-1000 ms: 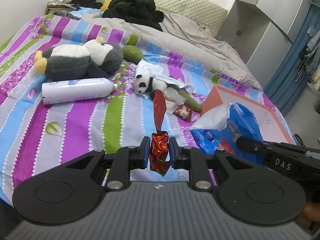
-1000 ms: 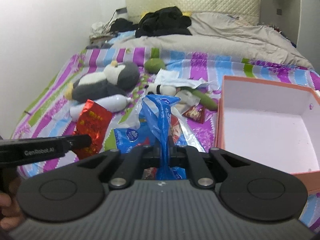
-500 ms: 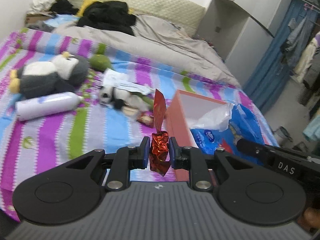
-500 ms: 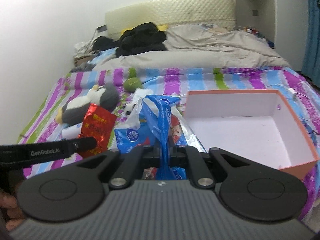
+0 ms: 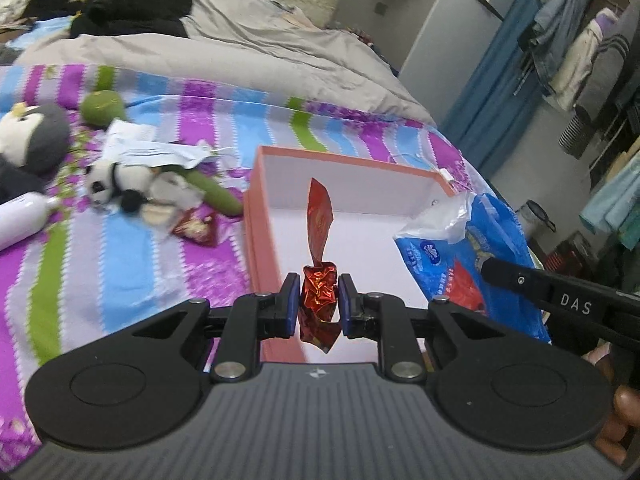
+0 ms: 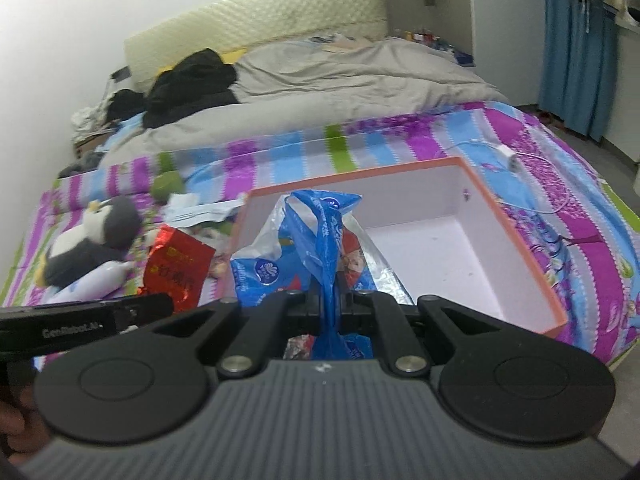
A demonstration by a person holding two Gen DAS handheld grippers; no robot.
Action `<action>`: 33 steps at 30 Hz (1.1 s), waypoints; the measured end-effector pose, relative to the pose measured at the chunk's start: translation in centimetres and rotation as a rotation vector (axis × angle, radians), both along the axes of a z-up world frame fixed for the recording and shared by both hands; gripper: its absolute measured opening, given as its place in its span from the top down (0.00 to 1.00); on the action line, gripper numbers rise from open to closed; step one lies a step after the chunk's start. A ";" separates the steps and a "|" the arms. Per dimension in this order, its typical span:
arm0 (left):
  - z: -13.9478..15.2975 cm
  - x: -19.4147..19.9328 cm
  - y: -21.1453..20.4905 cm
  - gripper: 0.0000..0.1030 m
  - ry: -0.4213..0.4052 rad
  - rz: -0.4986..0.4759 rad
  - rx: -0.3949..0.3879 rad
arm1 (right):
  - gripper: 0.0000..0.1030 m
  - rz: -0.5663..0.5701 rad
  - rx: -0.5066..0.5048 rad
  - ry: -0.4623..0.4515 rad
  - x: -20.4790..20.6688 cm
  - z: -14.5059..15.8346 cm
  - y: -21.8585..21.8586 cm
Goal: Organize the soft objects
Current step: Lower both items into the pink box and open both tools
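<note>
Now both grippers are arriving over the box (image 5: 256, 184), having crossed the bed: left gripper (image 5: 319, 307) clamping the red wrapper (image 5: 319, 236), right gripper (image 6: 329, 300) clamping the blue bag (image 6: 320, 236). Release is becoming possible.

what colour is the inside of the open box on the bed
White inside, with orange outer walls and rim; the box shows best in the right wrist view.

Home bedroom: bed (image 6: 400, 136) with headboard (image 6: 256, 36), hanging clothes (image 5: 576, 60).
</note>
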State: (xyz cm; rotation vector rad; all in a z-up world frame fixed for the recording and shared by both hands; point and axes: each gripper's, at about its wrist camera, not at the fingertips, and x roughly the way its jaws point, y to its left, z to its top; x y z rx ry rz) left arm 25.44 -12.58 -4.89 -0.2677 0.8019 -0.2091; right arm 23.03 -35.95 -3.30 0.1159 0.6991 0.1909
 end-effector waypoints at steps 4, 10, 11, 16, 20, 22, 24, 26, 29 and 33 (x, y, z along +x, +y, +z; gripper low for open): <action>-1.2 3.8 -1.9 0.77 0.027 -0.034 0.001 | 0.92 -0.036 -0.002 0.030 2.9 -1.3 -1.7; -4.1 8.4 -4.1 0.77 0.089 -0.064 -0.009 | 0.92 -0.073 0.005 0.102 6.7 -4.3 -3.5; -4.5 9.0 -4.3 0.77 0.099 -0.066 -0.007 | 0.92 -0.076 0.005 0.114 7.2 -4.8 -3.7; -6.5 11.2 -5.4 0.77 0.136 -0.073 0.008 | 0.92 -0.091 0.012 0.176 9.3 -7.3 -4.8; -7.7 12.3 -5.9 0.75 0.160 -0.070 0.022 | 0.89 -0.086 0.014 0.222 10.7 -8.9 -5.4; -8.0 12.7 -6.1 0.66 0.165 -0.068 0.035 | 0.85 -0.090 0.020 0.250 11.1 -9.7 -5.8; -8.1 13.0 -6.4 0.54 0.166 -0.073 0.050 | 0.75 -0.091 0.041 0.274 11.4 -10.3 -6.2; -8.0 12.9 -6.7 0.52 0.155 -0.072 0.069 | 0.70 -0.085 0.056 0.274 11.2 -10.3 -6.4; -7.7 12.8 -6.8 0.52 0.151 -0.071 0.069 | 0.70 -0.071 0.051 0.265 10.9 -10.0 -6.4; -6.9 11.9 -6.8 0.52 0.132 -0.075 0.073 | 0.70 -0.061 0.053 0.235 10.1 -8.7 -6.2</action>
